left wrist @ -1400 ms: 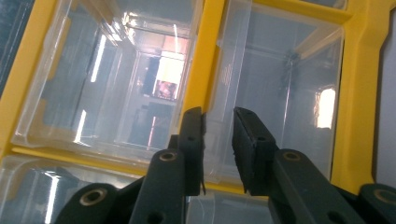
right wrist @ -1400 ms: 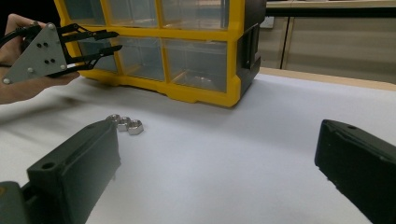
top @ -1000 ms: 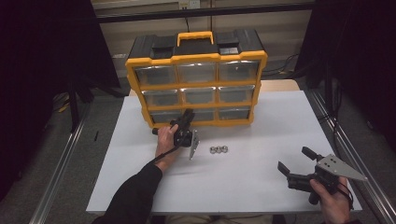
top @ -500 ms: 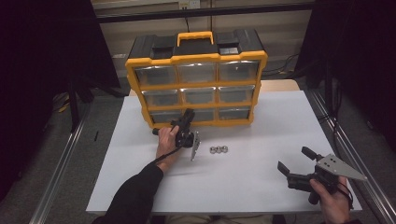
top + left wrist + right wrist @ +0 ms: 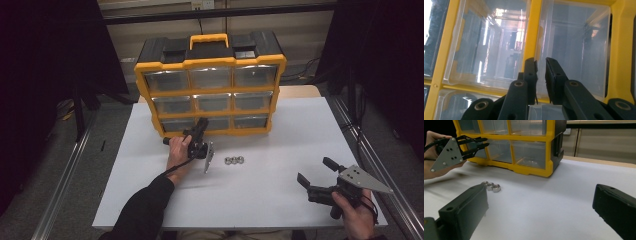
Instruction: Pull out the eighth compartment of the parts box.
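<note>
A yellow and black organizer (image 5: pixel 210 65) with clear drawers stands at the back of the white table (image 5: pixel 280 130). My left gripper (image 5: pixel 201 124) points at its bottom row, near the divider between the left and middle drawers. In the left gripper view its jaws (image 5: pixel 541 67) stand a narrow gap apart before the clear drawer fronts and the yellow divider (image 5: pixel 531 25). They have just been closing, and I see nothing pressed between the pads. Three metal nuts (image 5: pixel 233 160) lie in a row on the table. My right gripper (image 5: pixel 315 171) rests wide open at the front right, holding nothing.
The organizer's yellow base (image 5: pixel 534 170) sits close behind the nuts (image 5: pixel 491 186), with the left gripper (image 5: pixel 485 142) at the drawers. Bare white tabletop lies between the nuts and the right gripper (image 5: pixel 540 200). Metal rails run along both sides of the table.
</note>
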Tool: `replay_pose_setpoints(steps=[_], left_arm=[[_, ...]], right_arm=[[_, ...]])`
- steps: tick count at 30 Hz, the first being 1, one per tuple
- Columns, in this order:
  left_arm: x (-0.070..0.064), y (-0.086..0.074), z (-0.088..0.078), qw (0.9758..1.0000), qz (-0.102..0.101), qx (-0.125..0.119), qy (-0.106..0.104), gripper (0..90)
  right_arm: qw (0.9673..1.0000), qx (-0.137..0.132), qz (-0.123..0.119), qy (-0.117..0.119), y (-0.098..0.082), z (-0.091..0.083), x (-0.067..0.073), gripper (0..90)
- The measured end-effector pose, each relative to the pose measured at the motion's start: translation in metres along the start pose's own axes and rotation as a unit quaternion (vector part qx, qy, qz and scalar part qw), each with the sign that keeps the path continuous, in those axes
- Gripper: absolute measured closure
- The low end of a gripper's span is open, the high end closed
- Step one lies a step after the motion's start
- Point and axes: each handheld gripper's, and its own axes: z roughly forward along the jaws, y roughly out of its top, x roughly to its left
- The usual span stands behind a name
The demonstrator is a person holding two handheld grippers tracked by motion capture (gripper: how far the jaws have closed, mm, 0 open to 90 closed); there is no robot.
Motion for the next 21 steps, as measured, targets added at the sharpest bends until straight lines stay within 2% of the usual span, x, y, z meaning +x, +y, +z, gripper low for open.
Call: replay_pose_setpoints(steps=[5, 6, 7, 8, 10, 11, 14, 15, 18, 21], left_arm=[[-0.0005, -0.0004, 0.0026, 0.9997, 0.02, -0.016, 0.002, 79.4], [-0.0006, -0.0005, 0.0024, 0.9998, 0.018, -0.011, -0.001, 79.0], [-0.002, -0.0011, 0.0042, 0.9998, 0.008, -0.02, 0.002, 78.5], [-0.0009, -0.0009, 0.0034, 0.9998, 0.017, -0.014, 0.001, 78.0], [-0.0027, -0.0013, 0.0053, 0.9996, 0.006, -0.026, 0.004, 78.0], [-0.0011, -0.0007, 0.0033, 0.9997, 0.021, -0.013, 0.005, 78.0], [-0.0016, -0.001, 0.0045, 0.9996, 0.02, -0.021, 0.003, 77.8], [-0.0018, -0.0005, 0.0042, 0.9994, 0.027, -0.02, 0.005, 77.7], [-0.0041, 0.0006, 0.0062, 0.9995, 0.024, -0.021, 0.007, 76.9], [-0.004, -0.0004, 0.0058, 0.9992, 0.031, -0.023, 0.007, 76.5]], right_arm=[[1.0, 0.001, -0.001, -0.001, 0.0001, 0.0002, 0.0003, 0.0], [1.0, 0.001, -0.001, -0.001, 0.0, 0.0003, 0.0003, 0.0], [1.0, 0.002, 0.0, -0.001, 0.0, 0.0004, 0.0003, 0.0], [1.0, 0.001, 0.0, -0.001, 0.0, 0.0004, 0.0002, 0.0], [1.0, 0.001, 0.0, -0.001, -0.0001, 0.0003, 0.0, 0.0], [1.0, 0.001, 0.0, 0.0, -0.0001, 0.0003, 0.0, 0.0], [1.0, 0.001, 0.0, 0.0, -0.0001, 0.0003, 0.0001, 0.0], [1.0, 0.001, 0.0, 0.0, -0.0001, 0.0003, 0.0002, 0.0], [1.0, 0.002, 0.0, 0.0, 0.0, 0.0006, 0.0004, 0.0], [1.0, 0.002, 0.001, 0.0, 0.0, 0.0004, 0.0005, 0.0]])
